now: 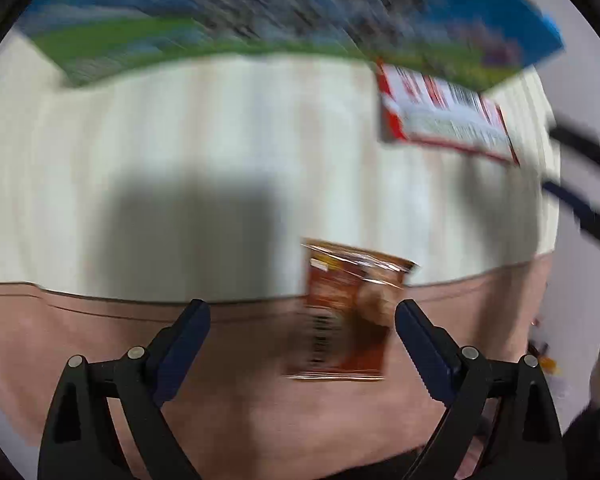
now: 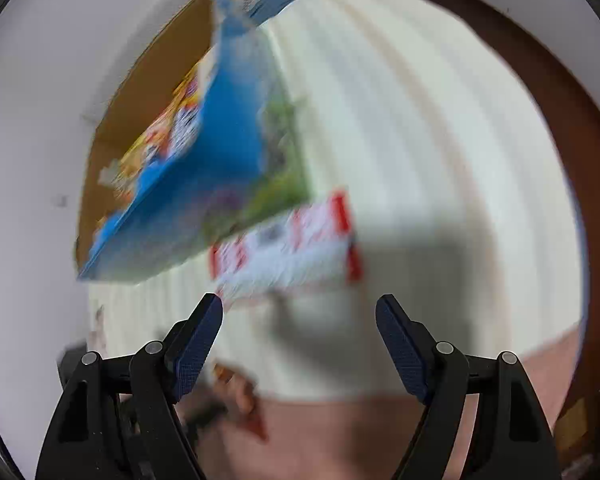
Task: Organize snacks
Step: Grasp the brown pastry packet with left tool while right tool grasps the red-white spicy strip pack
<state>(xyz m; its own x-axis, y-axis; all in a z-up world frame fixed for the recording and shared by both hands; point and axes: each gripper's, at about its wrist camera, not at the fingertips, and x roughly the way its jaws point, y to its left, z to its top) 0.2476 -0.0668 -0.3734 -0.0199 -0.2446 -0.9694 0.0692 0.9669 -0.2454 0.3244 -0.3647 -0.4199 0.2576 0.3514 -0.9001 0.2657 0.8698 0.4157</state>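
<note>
Showing only rightward, cardboard box [image 2: 148, 92] behind blue carton [image 2: 204, 184].

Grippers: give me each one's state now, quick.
Left gripper: open, holding nothing.
Right gripper: open, holding nothing.

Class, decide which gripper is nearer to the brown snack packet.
Left. The left gripper has the brown snack packet just ahead, between its open jaws; the right gripper sits farther off.

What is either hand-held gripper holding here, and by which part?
Nothing. The left hand-held gripper and the right hand-held gripper are both open, with no snack between their fingers.
</note>
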